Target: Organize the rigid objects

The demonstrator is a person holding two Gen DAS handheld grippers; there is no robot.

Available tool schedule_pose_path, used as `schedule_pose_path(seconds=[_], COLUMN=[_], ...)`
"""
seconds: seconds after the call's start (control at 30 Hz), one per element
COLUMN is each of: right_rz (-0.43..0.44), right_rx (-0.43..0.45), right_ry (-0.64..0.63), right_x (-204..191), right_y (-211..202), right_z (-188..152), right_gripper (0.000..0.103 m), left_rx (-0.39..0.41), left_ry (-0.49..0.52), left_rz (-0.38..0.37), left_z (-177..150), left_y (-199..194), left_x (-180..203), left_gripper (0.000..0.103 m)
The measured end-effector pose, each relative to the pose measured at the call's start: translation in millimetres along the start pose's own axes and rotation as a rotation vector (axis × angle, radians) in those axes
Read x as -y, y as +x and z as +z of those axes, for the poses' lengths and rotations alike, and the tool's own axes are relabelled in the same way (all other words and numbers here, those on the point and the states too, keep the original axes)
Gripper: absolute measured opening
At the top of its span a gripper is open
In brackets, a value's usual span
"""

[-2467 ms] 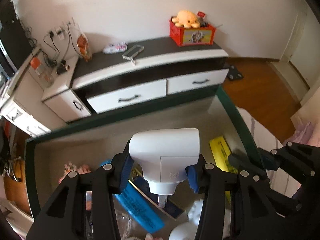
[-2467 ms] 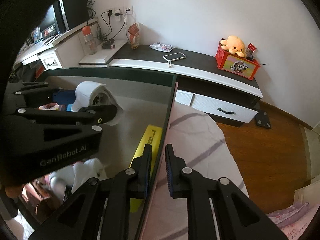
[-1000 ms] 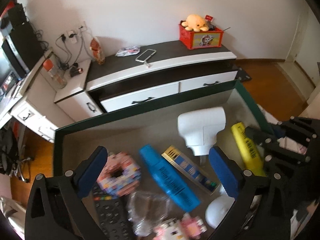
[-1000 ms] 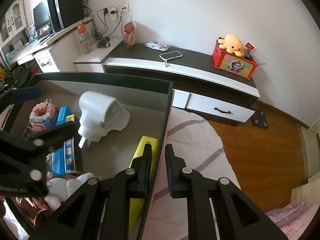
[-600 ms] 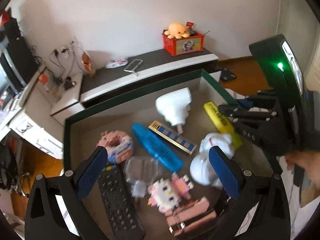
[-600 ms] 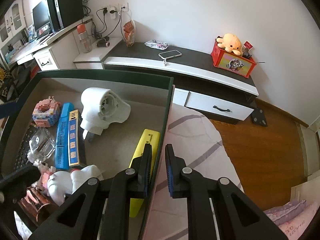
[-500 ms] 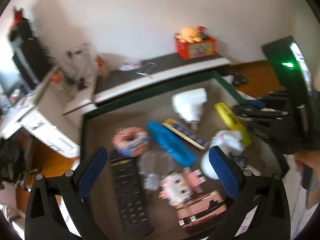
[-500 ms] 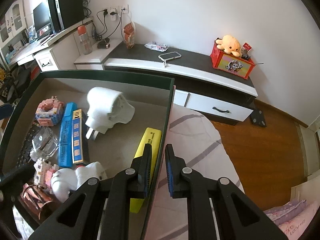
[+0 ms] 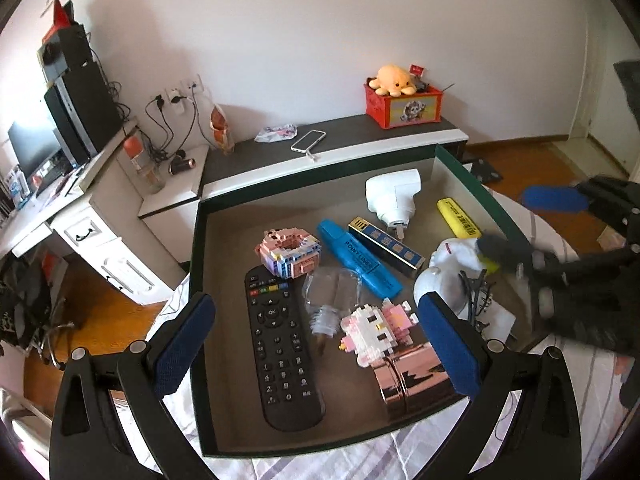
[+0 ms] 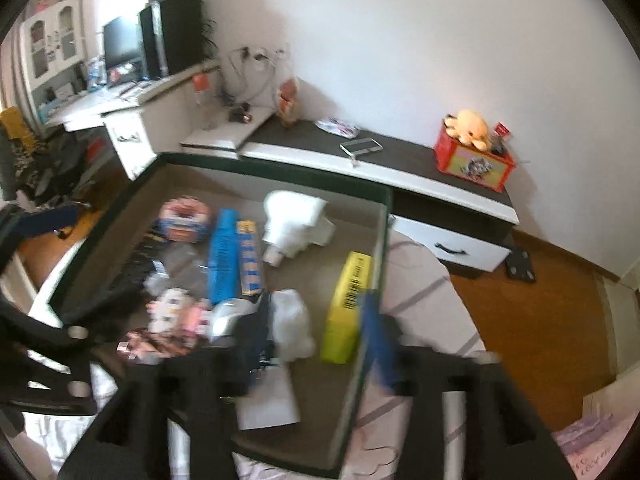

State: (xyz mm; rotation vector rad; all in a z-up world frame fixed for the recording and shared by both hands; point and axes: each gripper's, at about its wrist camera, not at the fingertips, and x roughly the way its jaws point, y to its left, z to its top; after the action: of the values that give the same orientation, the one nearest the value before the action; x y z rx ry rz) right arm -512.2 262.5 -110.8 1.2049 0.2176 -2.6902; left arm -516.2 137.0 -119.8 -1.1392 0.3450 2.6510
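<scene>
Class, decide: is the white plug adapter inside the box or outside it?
Inside. The white plug adapter lies on the box floor near the far wall, held by neither gripper.

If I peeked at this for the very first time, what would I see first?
You'd spot the big green-edged box full of small things, with a long black remote lying at its near left. Near the middle sit a pink block donut and a bright blue marker, and a chunky white plug rests at the far end. Behind the box, an orange plush octopus perches on a red crate on the dark cabinet.

Matt black plastic remote (image 9: 285, 344), glossy rose-gold tin (image 9: 412, 380)
</scene>
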Motion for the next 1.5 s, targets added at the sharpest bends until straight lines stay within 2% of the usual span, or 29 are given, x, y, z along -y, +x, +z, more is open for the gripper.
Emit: schedule_pose_path(seconds=[0.1, 0.13, 0.27, 0.4, 0.6, 0.73, 1.07, 1.2, 1.5], right_rz=[-0.072, -0.098, -0.085, -0.057, -0.005, 0.001, -0.007, 0.005, -0.009], right_rx=[0.022, 0.021, 0.045, 0.044, 0.055, 0.084, 0.121, 0.133, 0.219], right_ry=[-0.017, -0.02, -0.011, -0.016, -0.005, 0.011, 0.035, 0.036, 0.022], right_x=[-5.2, -3.7, -2.9, -7.8, -17.6, -22.8, -30.2, -32.0, -47.1], right_y=[-8.6, -9.4, -19.2, -25.8, -37.9, -50.7, -74.7, -87.6, -140.4], right_z=[1.9, 2.1, 1.0, -4.0, -15.8, -20.8, -33.4, -44.0, -65.3], right_gripper=[0.1, 0.103, 0.103, 0.103, 0.103, 0.103, 0.103, 0.103, 0.103], left_rx=[0.008, 0.012, 0.008, 0.035, 0.087, 0.11, 0.22, 0.233, 0.319], left_ry=[-0.029, -0.037, -0.082, -0.111, -0.084, -0.126, -0.176, -0.18, -0.172], left_rz=[-0.017, -0.016, 0.021, -0.017, 0.004, -0.02, 0.012, 0.006, 0.024], left_z=[-1.7, -2.4, -5.8, -9.5, -16.7, -21.0, -36.1, -45.7, -67.8], left_y=[-7.4, -9.6, -16.4, -22.8, -33.2, -42.9, -69.4, -84.8, -141.9], left_x=[-6.6, -8.3, -18.1, -24.1, -18.3, -20.7, -13.2, -8.6, 1.0], left_gripper=[0.103, 0.103, 0.103, 0.103, 0.103, 0.103, 0.103, 0.103, 0.103])
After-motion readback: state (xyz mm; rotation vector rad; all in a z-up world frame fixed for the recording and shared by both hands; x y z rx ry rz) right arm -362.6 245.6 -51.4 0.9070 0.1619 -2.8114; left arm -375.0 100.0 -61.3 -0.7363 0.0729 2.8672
